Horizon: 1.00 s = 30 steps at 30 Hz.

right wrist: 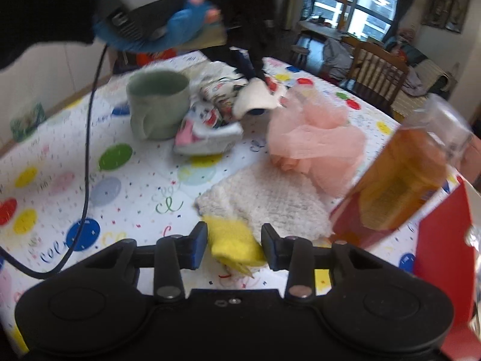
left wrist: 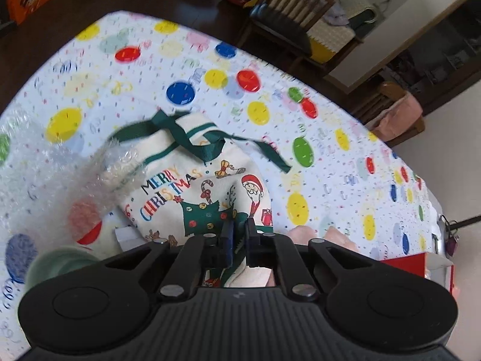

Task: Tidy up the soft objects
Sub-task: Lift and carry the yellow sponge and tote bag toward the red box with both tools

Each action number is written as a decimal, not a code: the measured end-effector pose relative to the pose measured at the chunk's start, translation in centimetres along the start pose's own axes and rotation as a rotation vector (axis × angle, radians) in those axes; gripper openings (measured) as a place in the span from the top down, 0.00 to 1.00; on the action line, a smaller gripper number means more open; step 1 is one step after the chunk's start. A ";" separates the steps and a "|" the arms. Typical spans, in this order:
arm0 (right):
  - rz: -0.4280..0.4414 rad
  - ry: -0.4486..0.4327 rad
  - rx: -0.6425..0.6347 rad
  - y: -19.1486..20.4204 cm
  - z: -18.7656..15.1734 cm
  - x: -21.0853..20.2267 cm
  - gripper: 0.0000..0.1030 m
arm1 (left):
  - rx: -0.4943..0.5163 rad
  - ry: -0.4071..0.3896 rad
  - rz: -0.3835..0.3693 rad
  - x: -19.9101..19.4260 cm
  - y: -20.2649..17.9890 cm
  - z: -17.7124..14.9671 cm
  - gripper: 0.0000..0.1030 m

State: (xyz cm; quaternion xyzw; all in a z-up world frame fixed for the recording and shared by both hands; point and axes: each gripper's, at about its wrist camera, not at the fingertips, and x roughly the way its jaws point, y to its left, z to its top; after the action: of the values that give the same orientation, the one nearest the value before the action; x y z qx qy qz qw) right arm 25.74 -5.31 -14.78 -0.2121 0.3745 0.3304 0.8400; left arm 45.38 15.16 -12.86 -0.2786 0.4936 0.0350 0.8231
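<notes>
The left gripper has its fingers pinched nearly shut on the Christmas bag, low centre of frame, on the bench. The bag could drag the green cup over. The right gripper stands half open, its fingers flanking the yellow cloth; whether they press it I cannot tell.

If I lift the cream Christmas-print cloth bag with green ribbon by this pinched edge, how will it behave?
The cream Christmas-print cloth bag looks floppy: it lies crumpled, so it will probably drape. Its green ribbon trails loose and may drag. Thin fabric probably weighs little.
</notes>
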 end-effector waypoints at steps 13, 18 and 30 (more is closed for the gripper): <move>-0.015 -0.006 0.185 -3.7 -2.9 -4.5 0.91 | 0.103 -0.118 -0.072 -7.5 -1.8 -2.5 0.95; -0.022 -0.048 0.283 -5.8 -4.1 -6.9 0.91 | 0.134 -0.157 -0.106 -10.1 -3.3 -3.4 0.95; -0.091 -0.177 0.395 -12.0 -5.4 -13.3 0.91 | 0.184 -0.205 -0.152 -14.6 -6.6 -6.3 0.96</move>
State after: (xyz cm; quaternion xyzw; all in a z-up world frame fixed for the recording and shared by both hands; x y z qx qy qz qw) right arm 25.01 -22.16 -6.60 -0.0302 0.3469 0.2298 0.9088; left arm 35.10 9.70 -0.14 -0.2337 0.3858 -0.0446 0.8914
